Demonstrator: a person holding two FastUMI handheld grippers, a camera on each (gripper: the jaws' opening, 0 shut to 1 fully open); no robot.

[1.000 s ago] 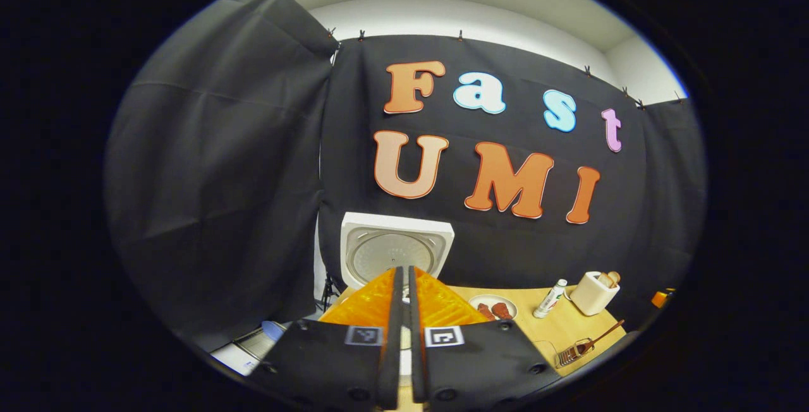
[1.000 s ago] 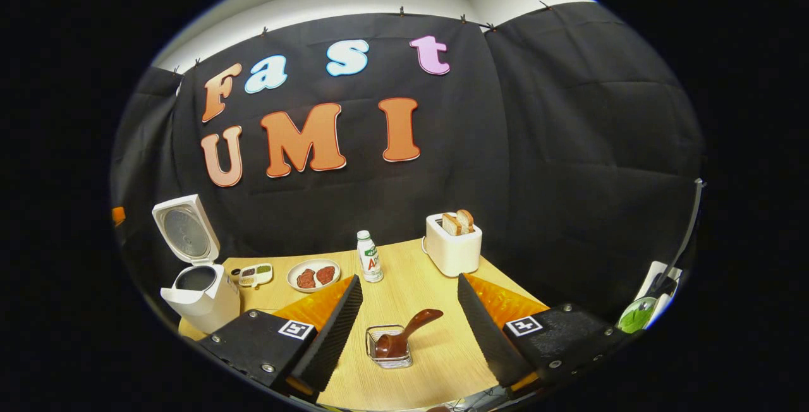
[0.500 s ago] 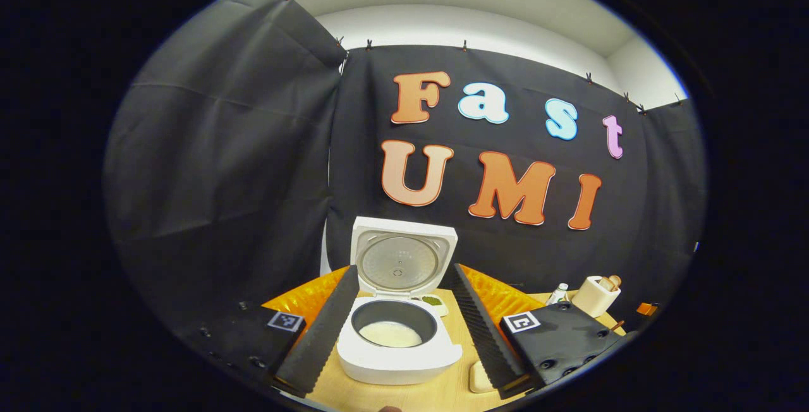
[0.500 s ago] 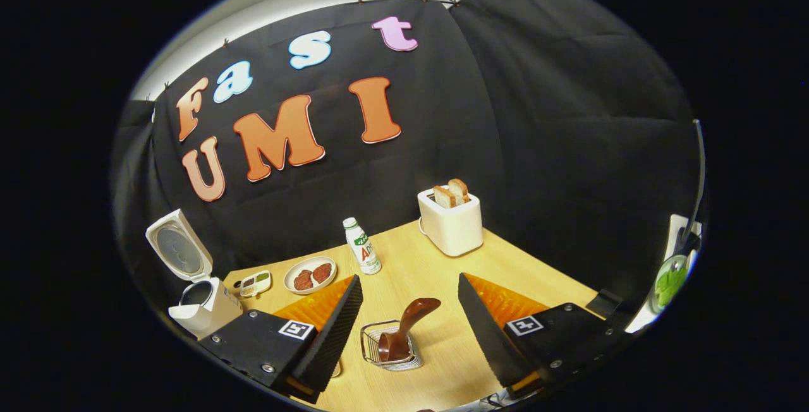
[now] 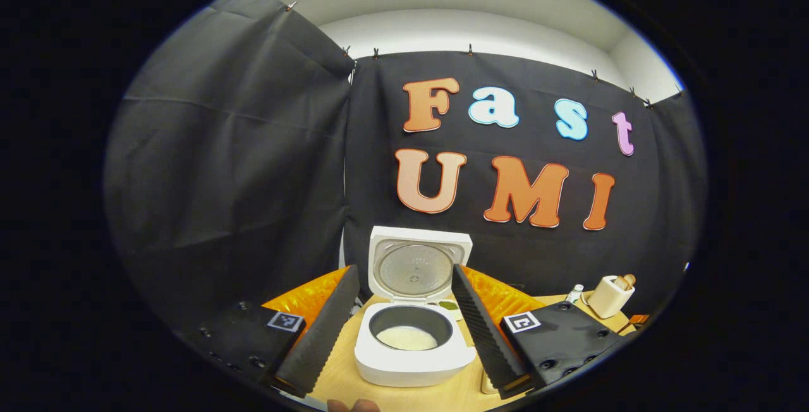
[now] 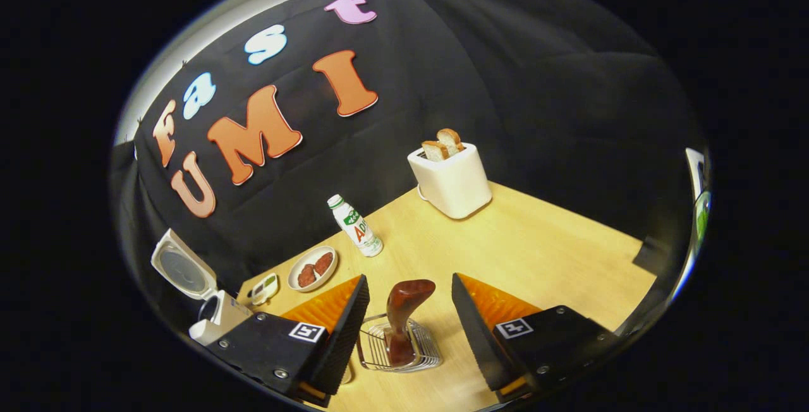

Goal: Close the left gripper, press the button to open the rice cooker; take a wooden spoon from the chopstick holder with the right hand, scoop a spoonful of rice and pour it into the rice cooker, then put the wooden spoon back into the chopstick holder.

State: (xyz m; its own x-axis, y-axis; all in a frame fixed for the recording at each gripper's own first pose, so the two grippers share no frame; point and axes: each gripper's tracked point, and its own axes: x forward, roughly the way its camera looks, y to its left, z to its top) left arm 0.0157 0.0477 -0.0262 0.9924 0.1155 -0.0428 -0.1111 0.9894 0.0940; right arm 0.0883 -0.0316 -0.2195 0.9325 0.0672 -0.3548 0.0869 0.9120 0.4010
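The white rice cooker (image 5: 414,358) stands open on the wooden table, its lid (image 5: 420,266) upright and white rice in its dark pot (image 5: 407,336). My left gripper (image 5: 403,272) is open, a finger on each side of the cooker and short of touching it. In the right gripper view the dark wooden spoon (image 6: 404,308) stands in the wire chopstick holder (image 6: 398,352). My right gripper (image 6: 409,280) is open, and the spoon's handle top rises between its fingertips without touching either. The open cooker (image 6: 212,323) also appears at far left.
A white toaster (image 6: 450,178) with bread stands at the back, with a small bottle (image 6: 354,227), a plate (image 6: 313,268) of brown pieces and a small condiment dish (image 6: 263,287) along the wall. A fingertip (image 5: 354,405) shows at the table's near edge.
The left gripper went from shut to open and drew back from the cooker. The right gripper tilted down and closed in until the spoon handle stood between its fingers.
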